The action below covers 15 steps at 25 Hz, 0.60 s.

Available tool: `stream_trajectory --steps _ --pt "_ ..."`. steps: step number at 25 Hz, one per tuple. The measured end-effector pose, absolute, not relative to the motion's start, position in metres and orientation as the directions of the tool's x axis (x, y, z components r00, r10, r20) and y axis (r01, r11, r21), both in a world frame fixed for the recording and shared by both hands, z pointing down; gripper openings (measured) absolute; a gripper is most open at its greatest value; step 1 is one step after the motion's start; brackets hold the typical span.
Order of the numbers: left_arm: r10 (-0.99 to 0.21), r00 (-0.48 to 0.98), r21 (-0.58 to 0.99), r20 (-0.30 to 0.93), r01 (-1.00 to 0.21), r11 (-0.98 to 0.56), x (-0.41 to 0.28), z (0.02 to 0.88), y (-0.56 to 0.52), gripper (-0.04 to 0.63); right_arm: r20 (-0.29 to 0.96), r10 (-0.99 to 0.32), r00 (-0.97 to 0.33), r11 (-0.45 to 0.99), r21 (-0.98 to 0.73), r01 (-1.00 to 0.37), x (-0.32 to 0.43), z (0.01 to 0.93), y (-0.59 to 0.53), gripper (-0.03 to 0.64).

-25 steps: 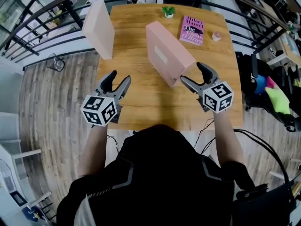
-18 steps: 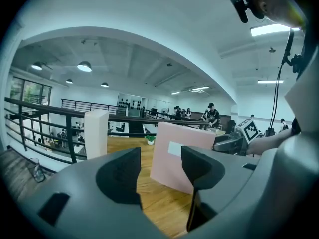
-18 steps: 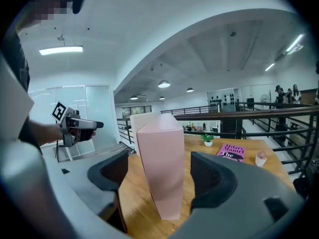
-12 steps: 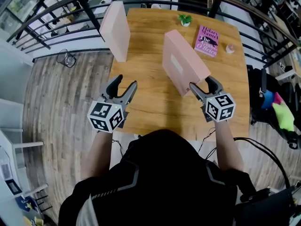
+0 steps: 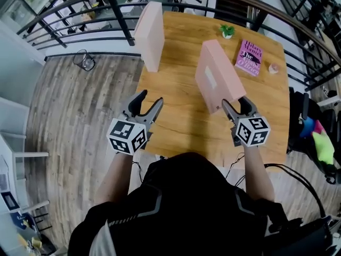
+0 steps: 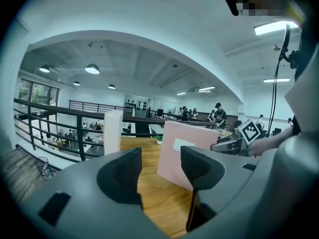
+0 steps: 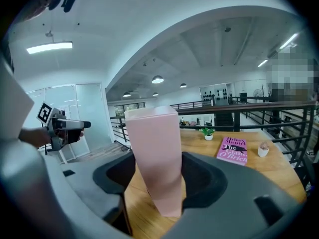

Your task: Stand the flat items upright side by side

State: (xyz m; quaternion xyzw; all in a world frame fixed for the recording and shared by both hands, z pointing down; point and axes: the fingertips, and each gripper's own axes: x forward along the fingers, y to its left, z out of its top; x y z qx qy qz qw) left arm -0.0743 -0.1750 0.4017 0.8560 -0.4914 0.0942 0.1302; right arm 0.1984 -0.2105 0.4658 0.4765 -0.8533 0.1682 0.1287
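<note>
While the right gripper [image 5: 235, 103] has its jaws, which have just been closing, set on the near end of a flat pink rectangular box [image 5: 213, 73], one pad against each broad face, that box stands on its long edge near the middle of the square light-wood table [image 5: 176, 111]. Its left face carries a pale rectangular label. A second flat pink box [image 5: 150, 35] of the same kind stands upright at the table's far left corner, well apart from the first and close to the black metal railing [image 5: 120, 16]. The left gripper [image 5: 149, 99] hovers over the table's near left edge with its fingers apart and nothing between them, and it touches neither box. On the far right of the table a pink paperback book [image 5: 249, 57] lies flat, cover up. A small green potted plant [image 5: 227, 31] sits near the far edge, just left of the book's far end. A small pale pot [image 5: 273, 68] sits to the book's right, near the table's right edge.
</note>
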Motion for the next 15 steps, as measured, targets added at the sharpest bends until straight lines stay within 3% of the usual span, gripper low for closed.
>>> stream_trajectory --steps 15 --pt "-0.891 0.361 0.072 0.276 -0.932 -0.356 -0.189 0.392 -0.166 0.261 0.400 -0.798 -0.450 0.415 -0.177 -0.893 0.082 0.465 -0.272 0.296"
